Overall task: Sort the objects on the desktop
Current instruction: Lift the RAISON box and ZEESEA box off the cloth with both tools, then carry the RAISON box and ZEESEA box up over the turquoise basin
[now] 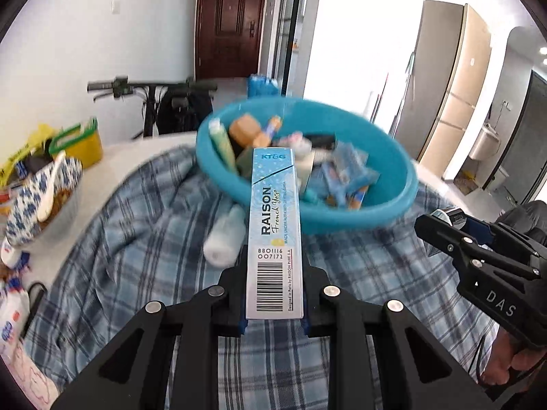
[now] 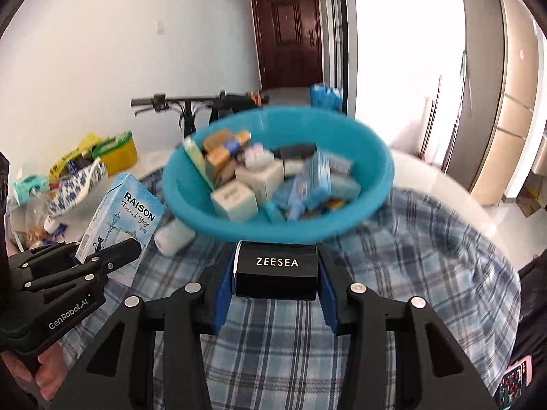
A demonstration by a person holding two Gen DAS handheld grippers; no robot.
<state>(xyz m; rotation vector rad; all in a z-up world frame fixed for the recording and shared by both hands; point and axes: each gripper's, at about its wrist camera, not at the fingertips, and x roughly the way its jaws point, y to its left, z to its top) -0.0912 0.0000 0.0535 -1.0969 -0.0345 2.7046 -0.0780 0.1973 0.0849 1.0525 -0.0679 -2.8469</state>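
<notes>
Basin [image 2: 372,201] holds small boxes [image 2: 236,201], tubes and packets, heaped.

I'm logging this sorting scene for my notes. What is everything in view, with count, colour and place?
RAISON box: one, light blue, in left hand-held gripper.
ZEESEA box: one, black, in right hand-held gripper.
Basin: one, turquoise, on cloth, full of small boxes and tubes.
White bottle: one, lying beside basin.
Checked cloth: one, blue-white, over table.
Yellow basket: one, green rim, far left.
Door: one, dark brown, background.
Left hand-held gripper: black, shut on RAISON box.
Right hand-held gripper: black, shut on ZEESEA box.
</notes>
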